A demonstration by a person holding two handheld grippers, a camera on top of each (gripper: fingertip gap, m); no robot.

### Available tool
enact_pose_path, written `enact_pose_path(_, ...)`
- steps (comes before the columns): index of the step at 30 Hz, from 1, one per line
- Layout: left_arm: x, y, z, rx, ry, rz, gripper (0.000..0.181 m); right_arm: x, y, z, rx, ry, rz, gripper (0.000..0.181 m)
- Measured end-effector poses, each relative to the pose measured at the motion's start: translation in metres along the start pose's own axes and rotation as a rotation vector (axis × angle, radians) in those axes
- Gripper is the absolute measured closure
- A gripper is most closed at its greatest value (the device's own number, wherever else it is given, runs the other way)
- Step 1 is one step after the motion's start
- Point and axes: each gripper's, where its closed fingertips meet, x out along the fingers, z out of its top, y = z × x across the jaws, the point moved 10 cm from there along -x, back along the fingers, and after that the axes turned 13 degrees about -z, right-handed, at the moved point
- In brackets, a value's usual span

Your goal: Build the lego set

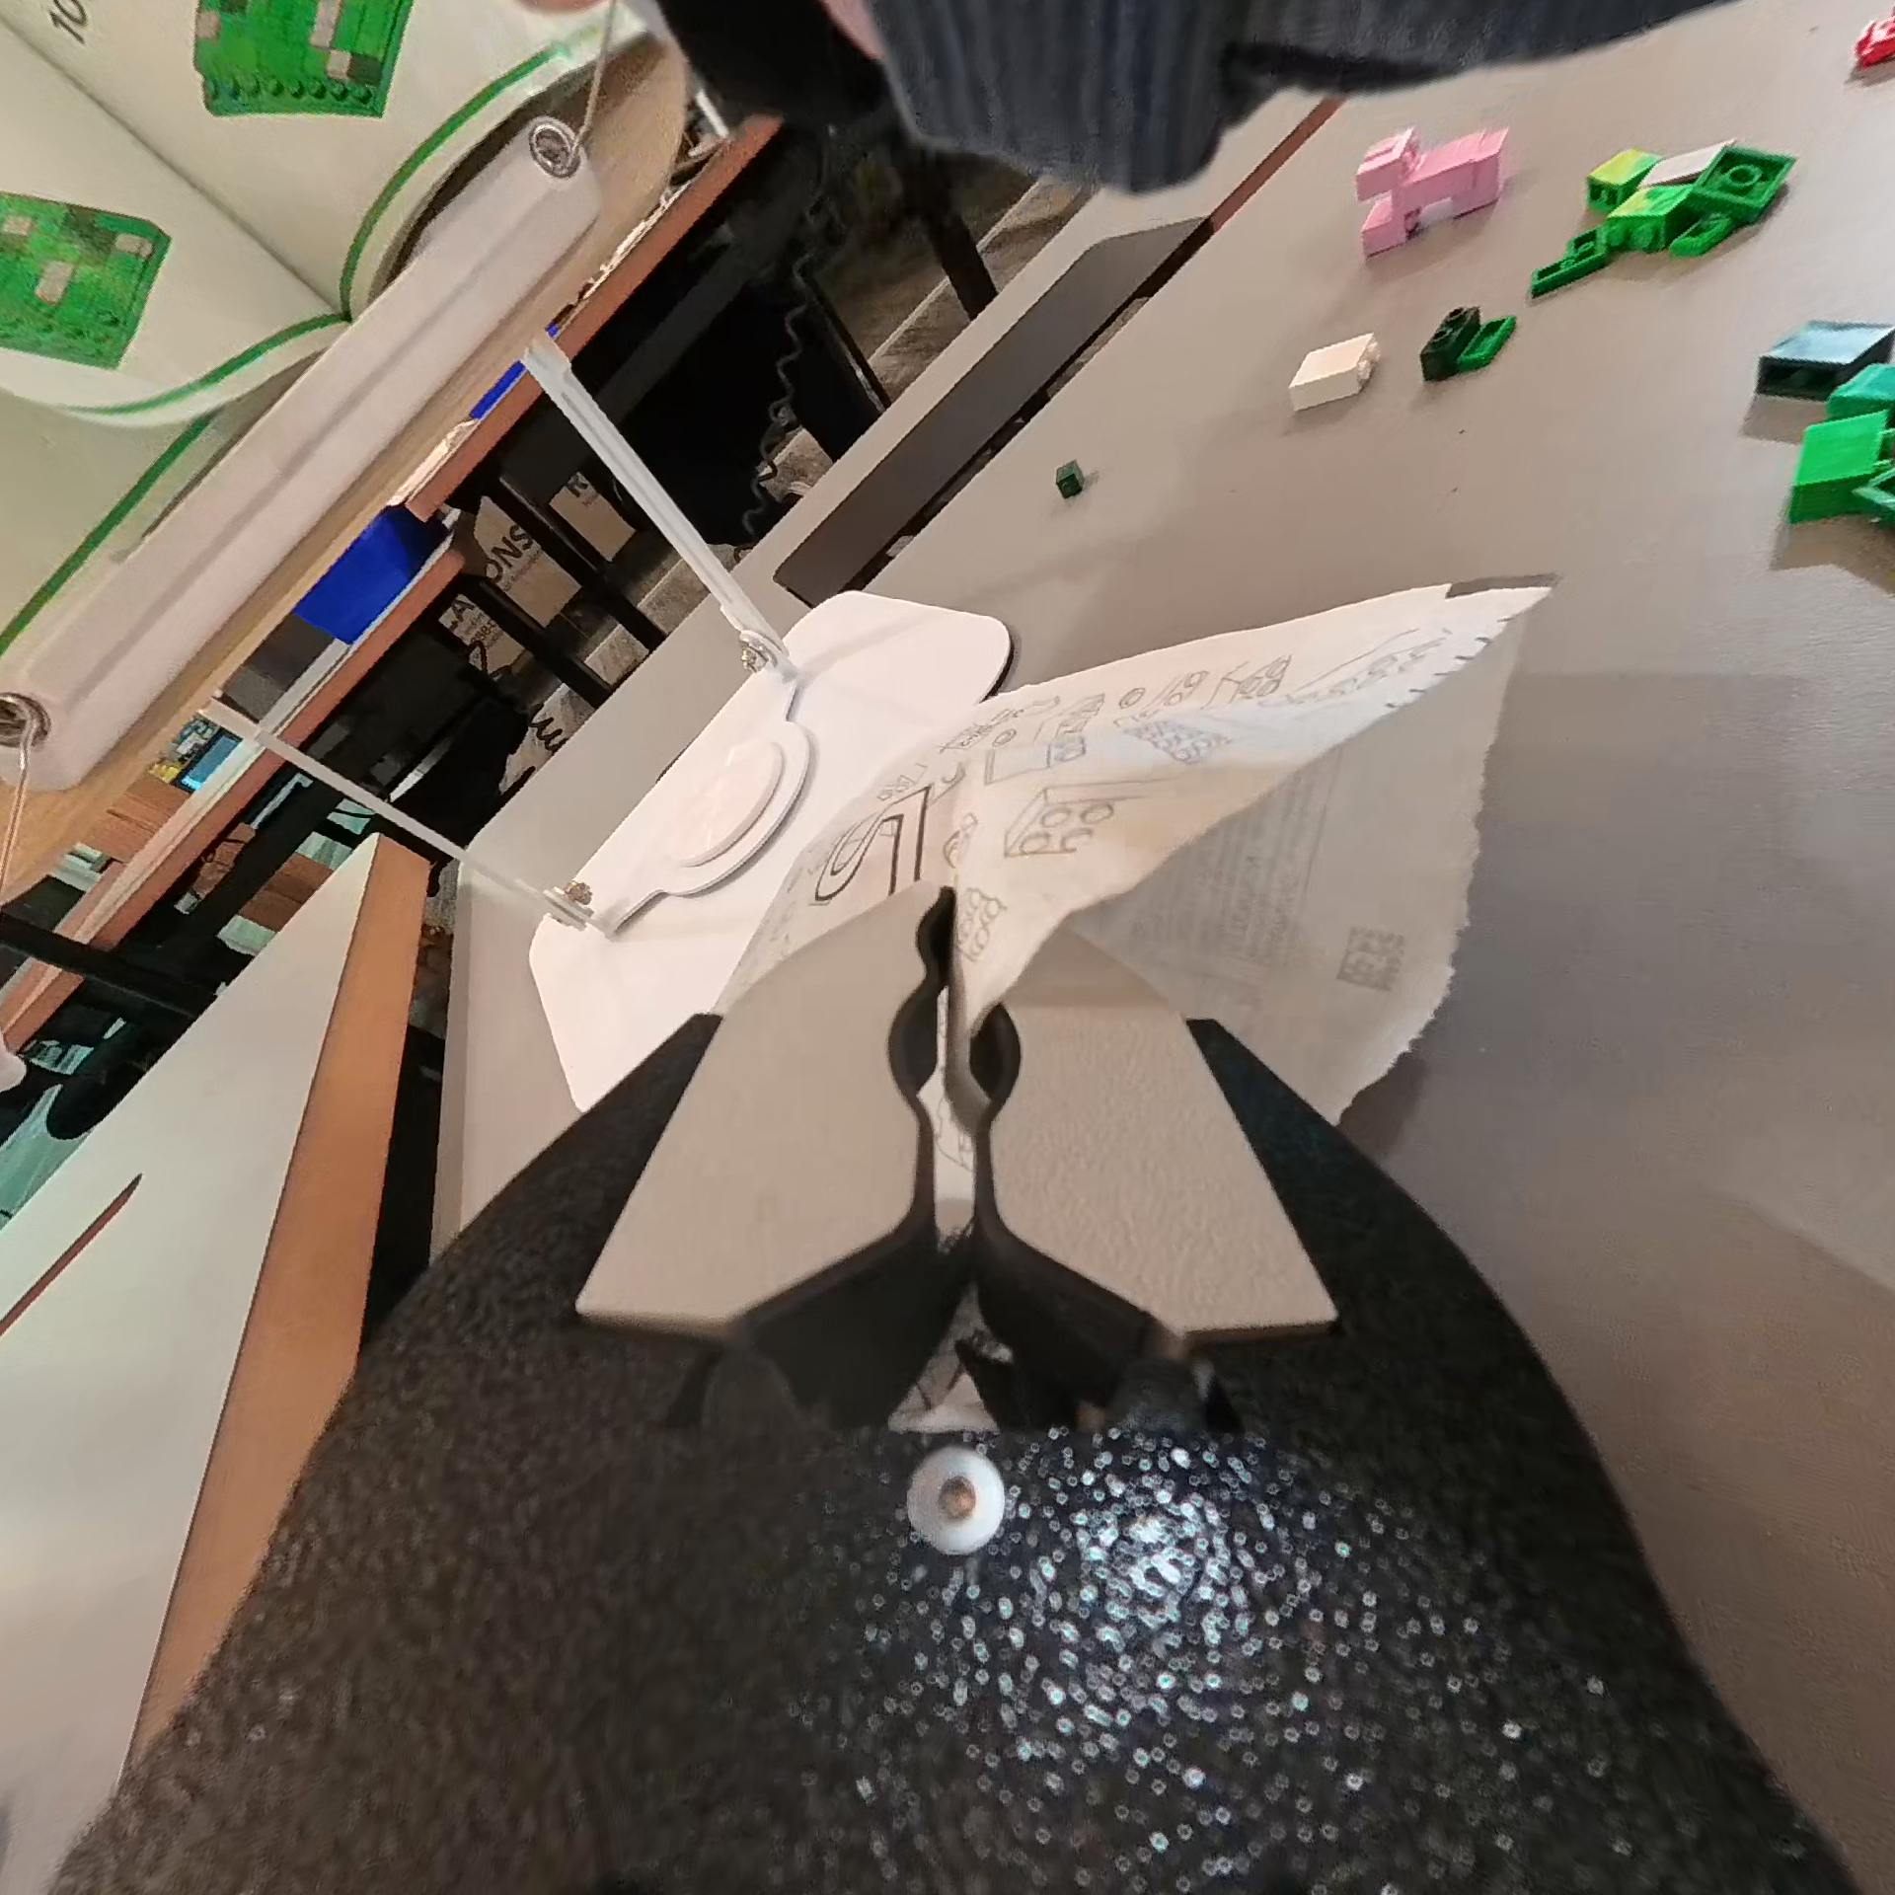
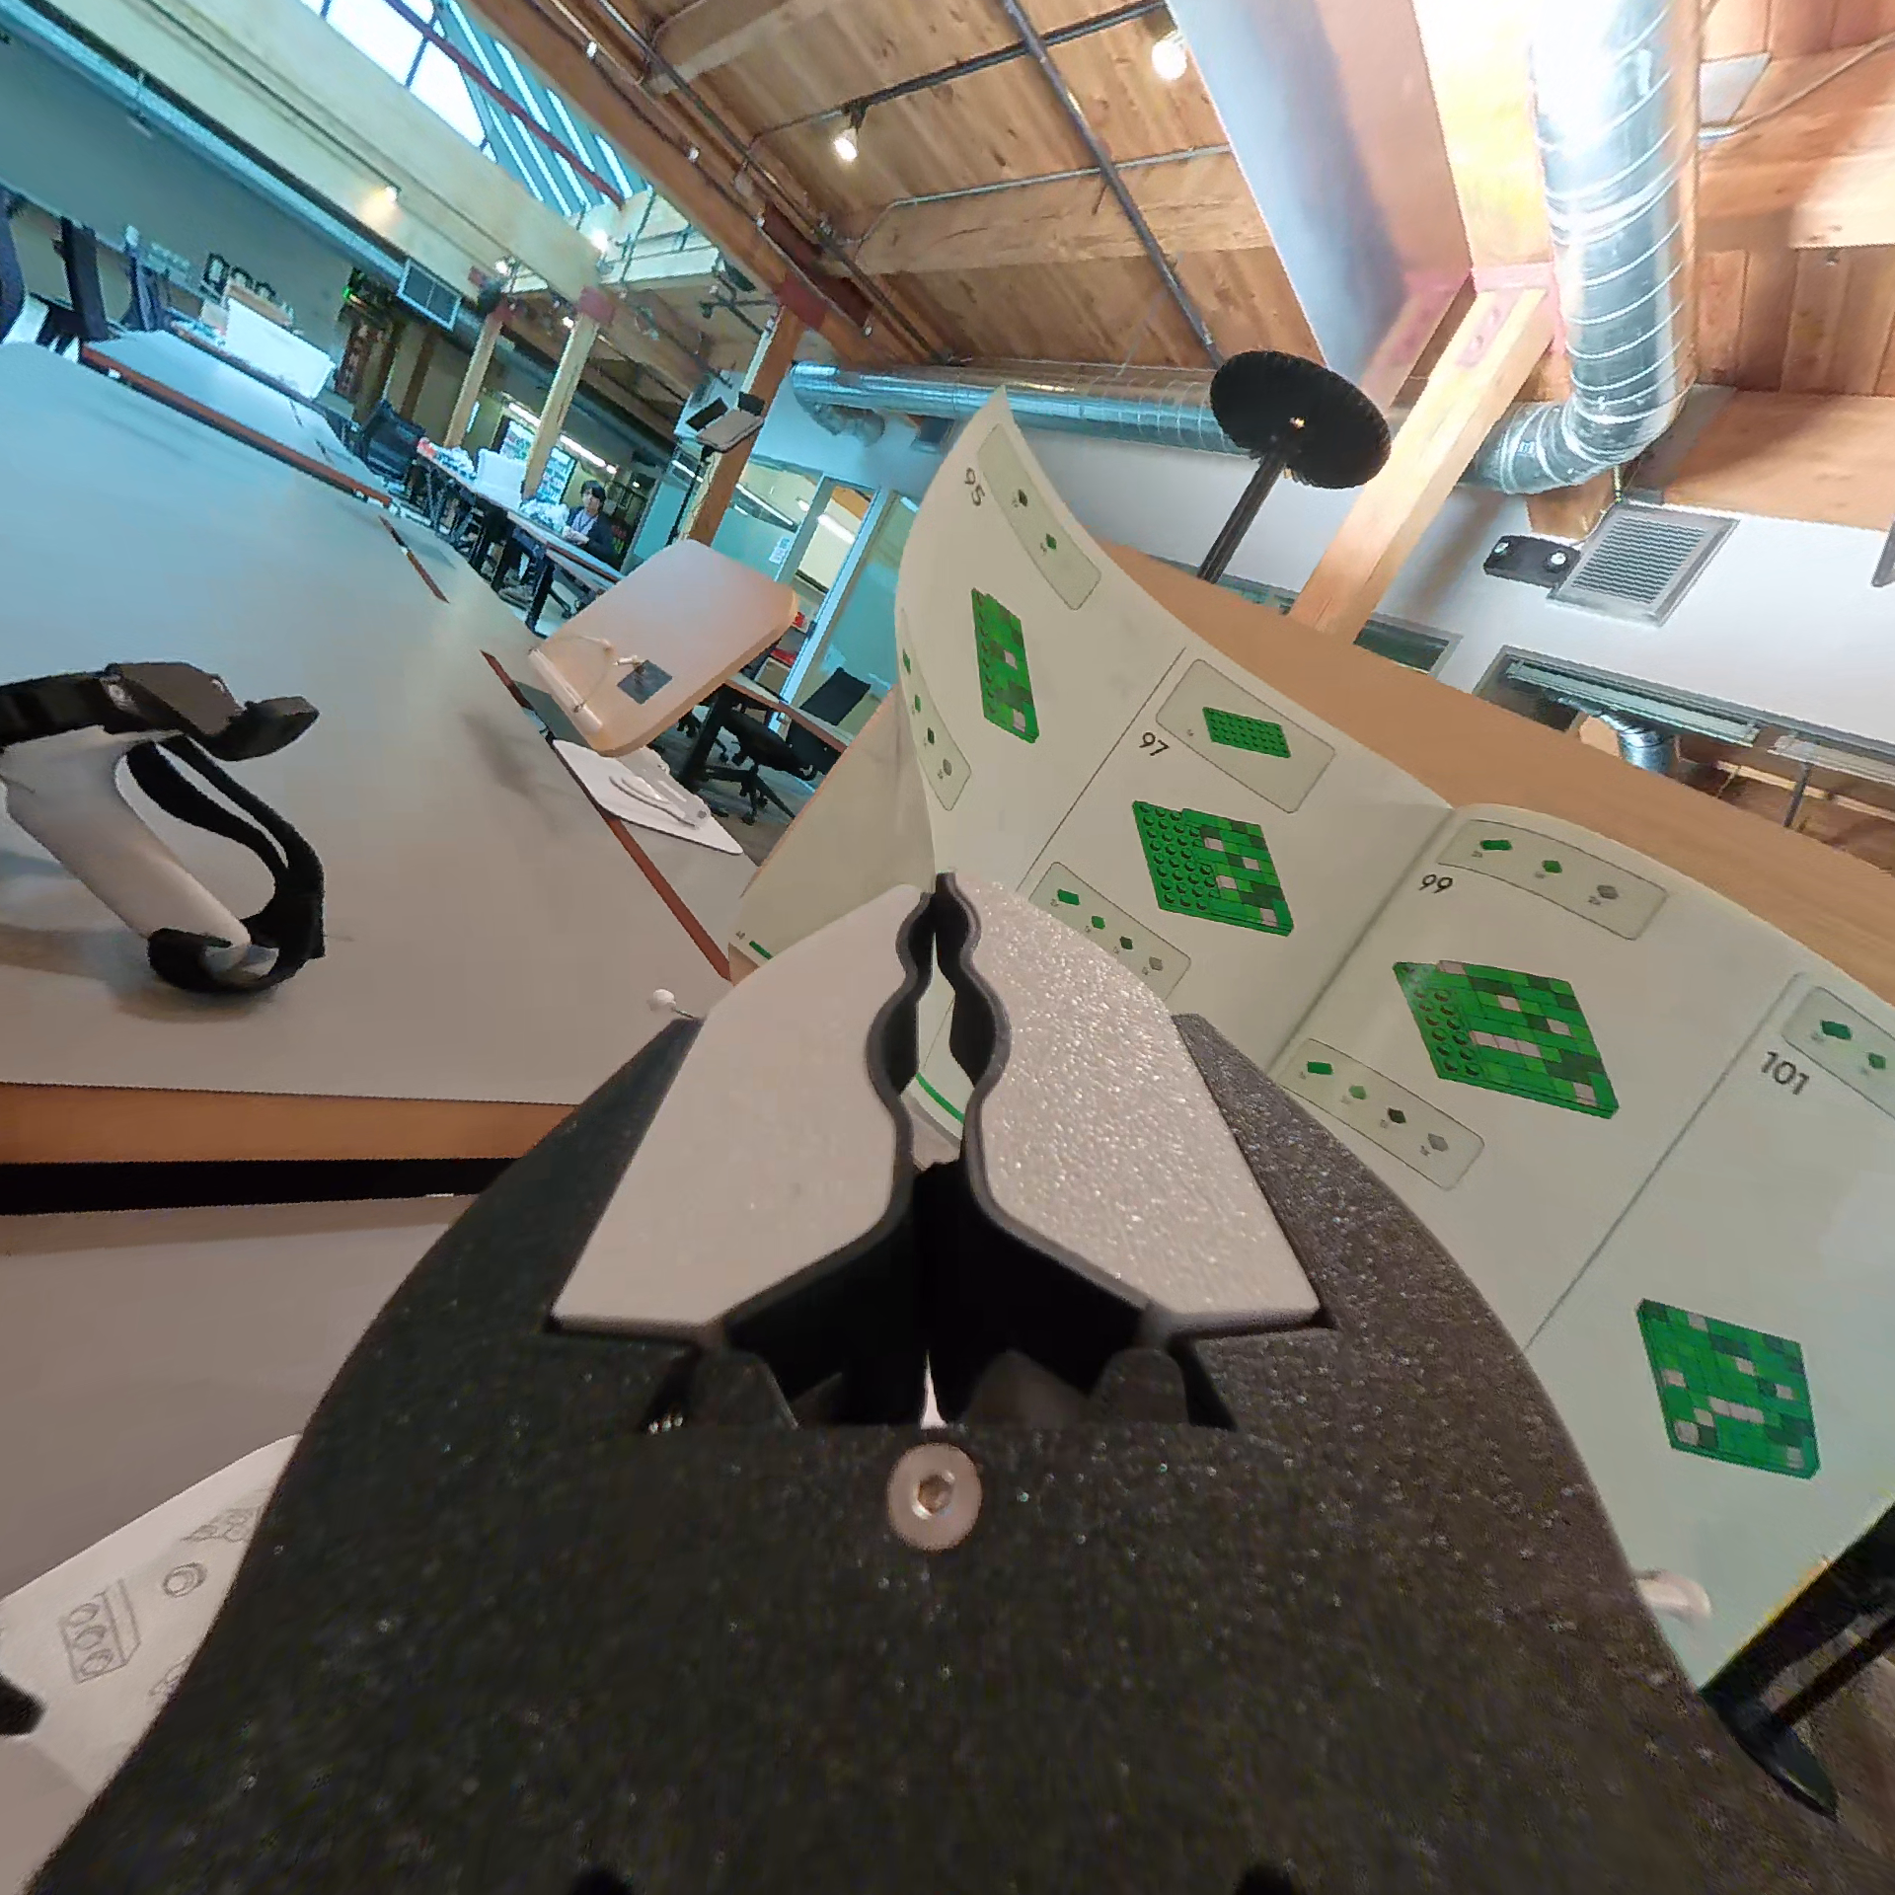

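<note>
My left gripper [image 1: 949, 928] is shut on a torn white paper bag [image 1: 1210, 820] printed with brick drawings and holds it above the grey table [image 1: 1641, 923]. Loose pieces lie far right: a pink pig [image 1: 1425, 185], green bricks [image 1: 1682, 205], a white brick [image 1: 1333, 374], and more green and teal bricks [image 1: 1836, 431]. My right gripper [image 2: 941, 908] is shut on the edge of a page [image 2: 984, 636] of the open instruction booklet [image 2: 1487, 1077]. The page curls upward. The bag's corner also shows at the lower left of the right wrist view [image 2: 123, 1641].
The booklet [image 1: 154, 256] rests on a white stand whose base [image 1: 718, 820] sits by the table edge. A dark sleeve [image 1: 1025, 92] hangs above the table. A white handle with a black strap [image 2: 154, 820] lies on the table. Another stand [image 2: 667, 636] is farther back.
</note>
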Motion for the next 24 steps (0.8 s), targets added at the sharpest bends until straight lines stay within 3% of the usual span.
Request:
enact_pose_path(14, 0.001, -0.001, 0.0, -0.01, 0.004, -0.016, 0.181, -0.028, -0.016, 0.007, -0.027, -0.042, -0.056, 0.181)
enact_pose_path(19, 0.001, -0.001, -0.001, -0.015, 0.007, -0.022, 0.181, -0.041, -0.046, -0.005, 0.15, -0.022, -0.159, 0.181)
enact_pose_path(24, 0.002, -0.001, -0.001, -0.017, 0.007, -0.025, 0.181, -0.055, -0.069, -0.022, 0.196, 0.012, -0.242, 0.181)
